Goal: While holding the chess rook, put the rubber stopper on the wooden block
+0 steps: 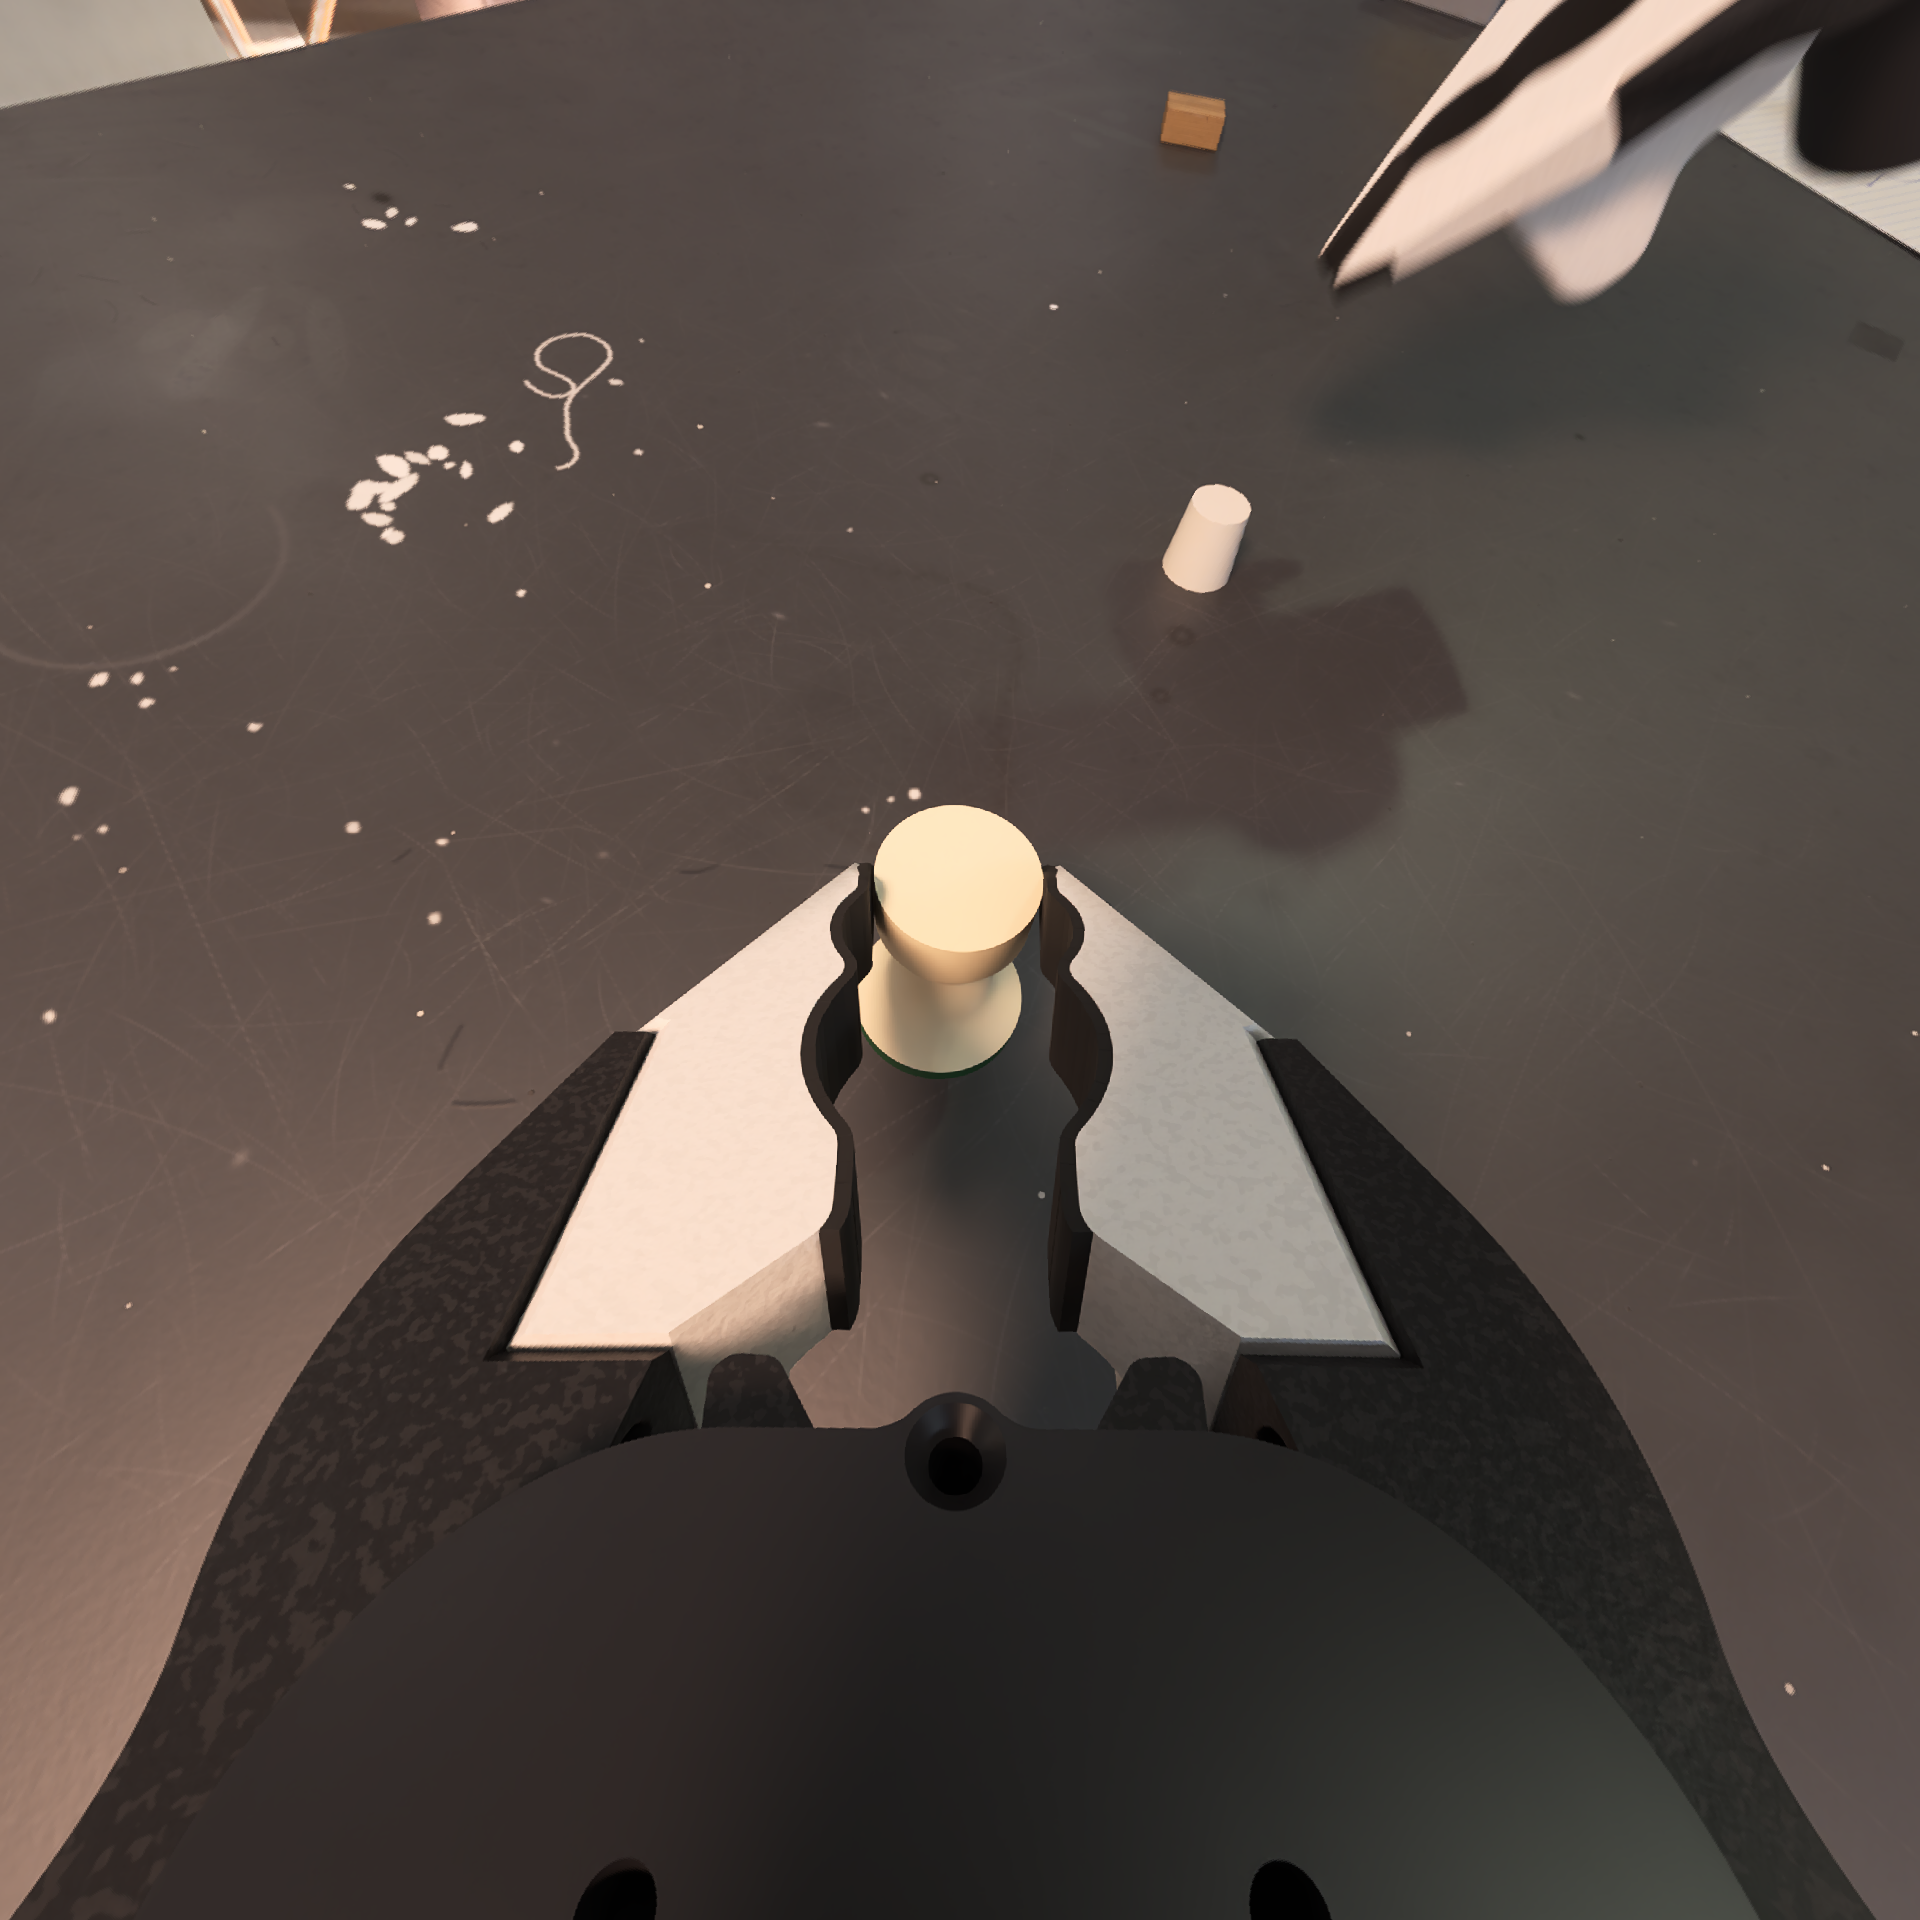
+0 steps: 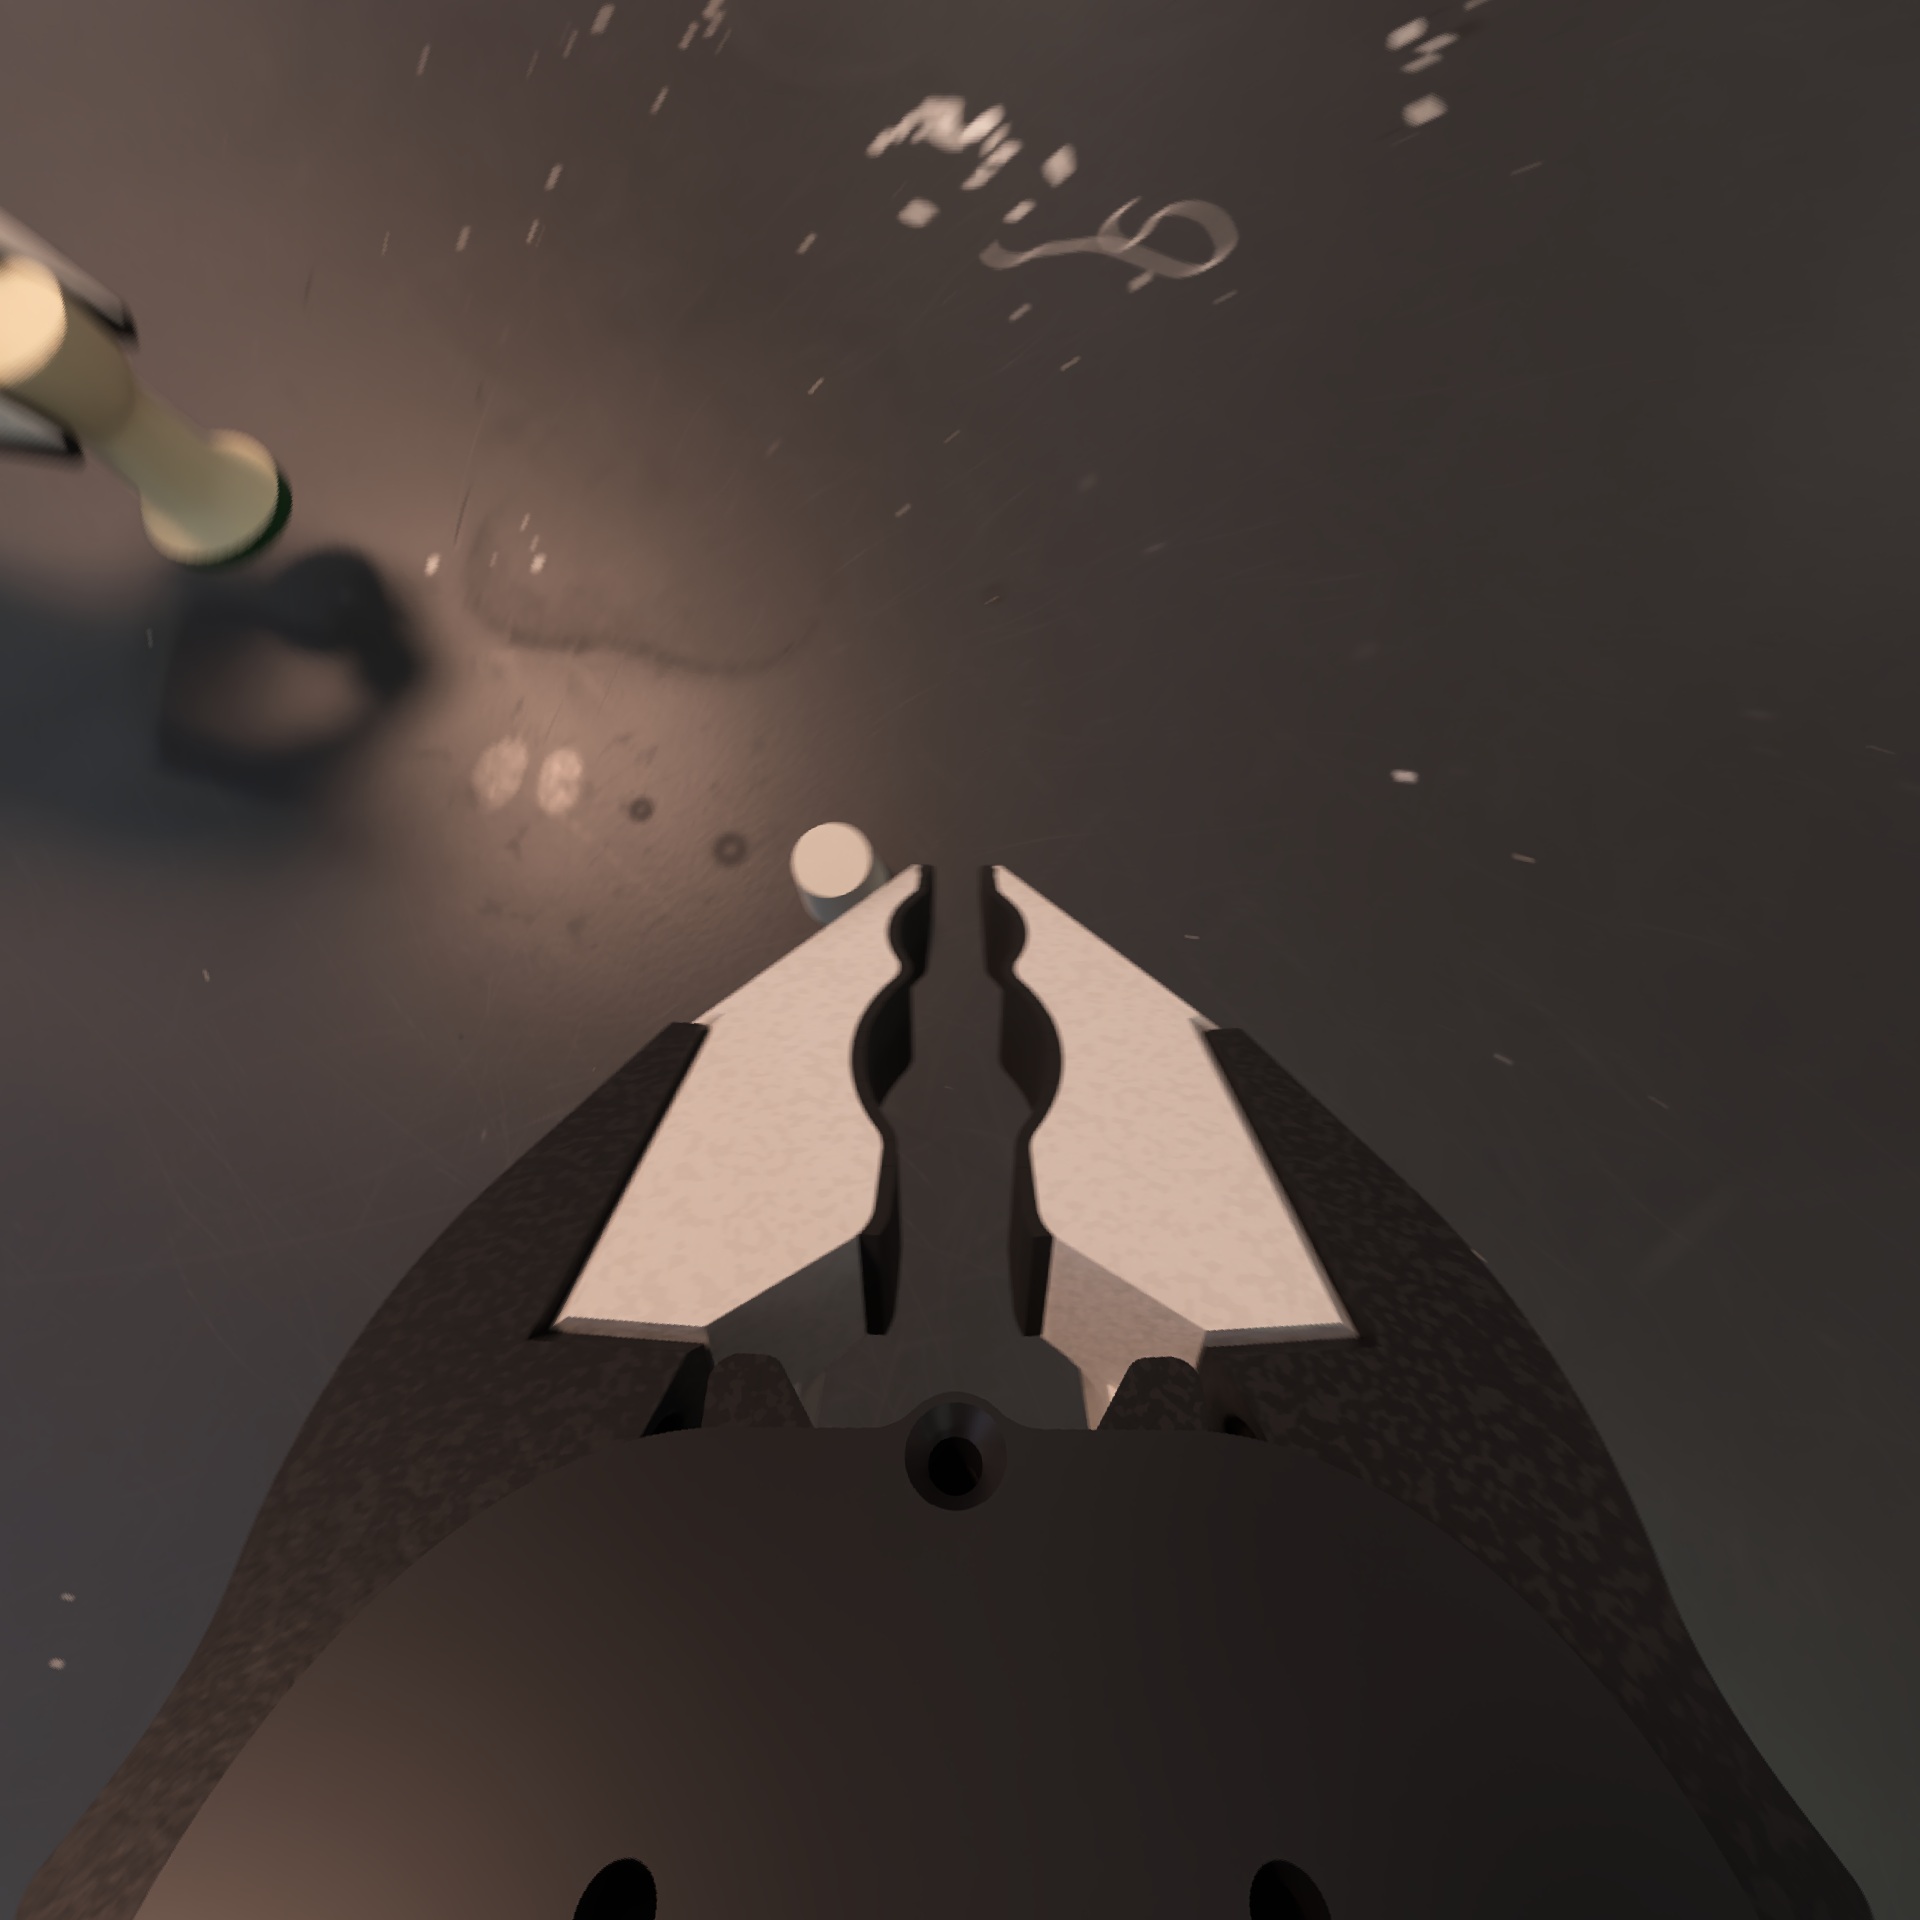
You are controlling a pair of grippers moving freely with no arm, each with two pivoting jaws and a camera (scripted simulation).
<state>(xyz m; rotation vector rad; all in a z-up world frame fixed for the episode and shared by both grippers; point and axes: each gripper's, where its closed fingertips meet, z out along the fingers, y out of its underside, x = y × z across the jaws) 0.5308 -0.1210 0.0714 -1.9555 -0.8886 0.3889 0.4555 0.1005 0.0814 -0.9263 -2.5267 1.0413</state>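
- Rubber stopper (image 1: 1205, 538) stands upright on the dark table (image 1: 727, 520), long axis vertical, narrower end up, apart from everything else.
- Right gripper (image 2: 956, 869) is the nearer one: in its own view the stopper (image 2: 831, 864) lies just left of the fingertips, outside the narrow, empty gap.
- Left gripper (image 1: 956, 883) is clamped on the chess rook (image 1: 951, 935), base hanging down.
- Wooden block (image 1: 1193, 121) sits well beyond the stopper.
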